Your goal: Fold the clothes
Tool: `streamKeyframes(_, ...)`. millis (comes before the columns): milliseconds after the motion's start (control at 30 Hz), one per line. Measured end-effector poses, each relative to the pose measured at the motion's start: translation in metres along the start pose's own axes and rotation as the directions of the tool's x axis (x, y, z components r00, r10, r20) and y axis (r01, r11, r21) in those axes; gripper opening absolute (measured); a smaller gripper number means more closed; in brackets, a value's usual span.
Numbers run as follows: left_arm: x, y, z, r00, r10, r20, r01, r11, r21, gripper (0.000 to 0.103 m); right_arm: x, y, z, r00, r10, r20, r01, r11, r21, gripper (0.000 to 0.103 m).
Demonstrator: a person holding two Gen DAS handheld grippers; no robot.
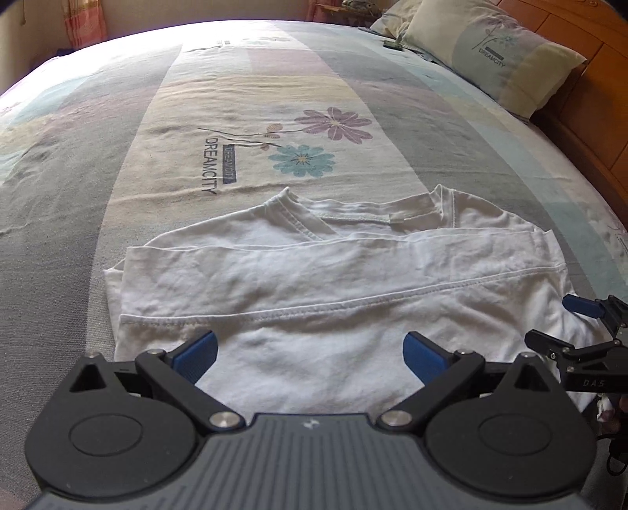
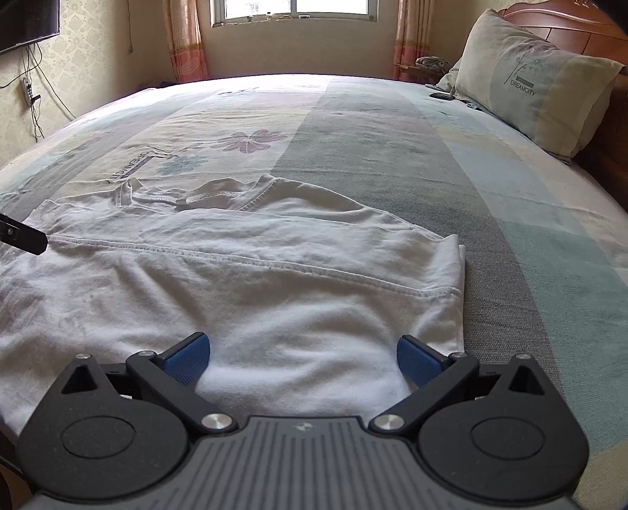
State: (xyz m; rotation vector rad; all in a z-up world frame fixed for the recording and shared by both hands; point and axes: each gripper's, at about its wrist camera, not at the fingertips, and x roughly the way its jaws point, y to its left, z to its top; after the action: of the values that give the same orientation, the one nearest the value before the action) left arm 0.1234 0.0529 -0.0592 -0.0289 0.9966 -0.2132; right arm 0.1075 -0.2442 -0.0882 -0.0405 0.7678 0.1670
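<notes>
T-shirt (image 1: 314, 282) on floral bedspread (image 1: 243, 117)

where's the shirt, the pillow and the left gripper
shirt (image 1: 314, 282): left wrist view, middle of the folded body
pillow (image 2: 530, 90): right wrist view, its printed face
left gripper (image 1: 310, 353): left wrist view, midway between fingertips

Floral bedsheet (image 1: 274, 117), pillow (image 2: 537, 86), curtained window (image 2: 290, 11)
</notes>
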Motion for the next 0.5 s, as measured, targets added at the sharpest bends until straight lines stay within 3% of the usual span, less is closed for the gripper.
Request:
streamKeyframes(300,0.007,0.002,-0.026,0.998,0.028,-0.064,-0.032,0.998,-0.047,0.100,-0.017,0.007,-0.001,0.999,-0.030,-0.038,0.031,0.999,0.026,0.103)
streamKeyframes(500,-0.008,0.005,-0.028,1.000,0.025,-0.008,-0.026,0.999,-0.040,0.100,-0.032,0.011,-0.008,0.998,-0.044,-0.042,0.046,0.998,0.033,0.103)
